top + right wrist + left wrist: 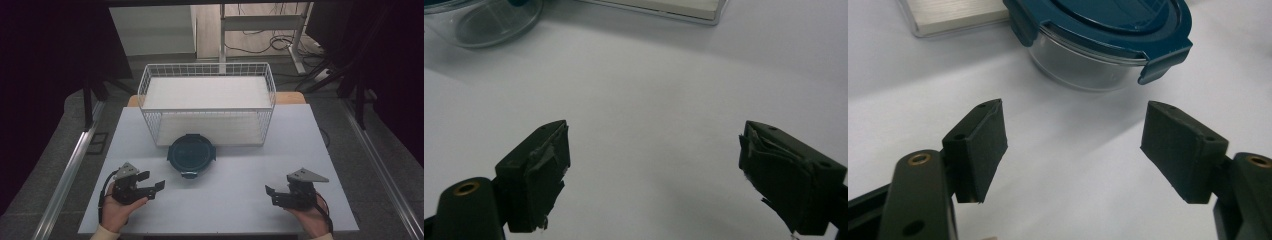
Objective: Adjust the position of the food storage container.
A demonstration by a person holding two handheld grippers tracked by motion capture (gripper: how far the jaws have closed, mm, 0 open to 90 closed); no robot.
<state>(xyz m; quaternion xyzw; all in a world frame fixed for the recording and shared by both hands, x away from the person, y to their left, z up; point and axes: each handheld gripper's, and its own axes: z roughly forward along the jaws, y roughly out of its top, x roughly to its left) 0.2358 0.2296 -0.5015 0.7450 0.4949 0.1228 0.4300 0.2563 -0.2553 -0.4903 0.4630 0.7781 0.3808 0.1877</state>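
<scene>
The round glass container with the blue clip lid (191,155) sits mid-desk just in front of the white wire basket (207,102); left gripper (152,186) and right gripper (272,195) flank it, fingers spread and empty, probably lining up a grab

basket: white wire basket (207,75) with a white liner, at 12 o'clock on the table
table: white tabletop (225,195)
floor: grey, cables (280,42) at 1 o'clock
</scene>
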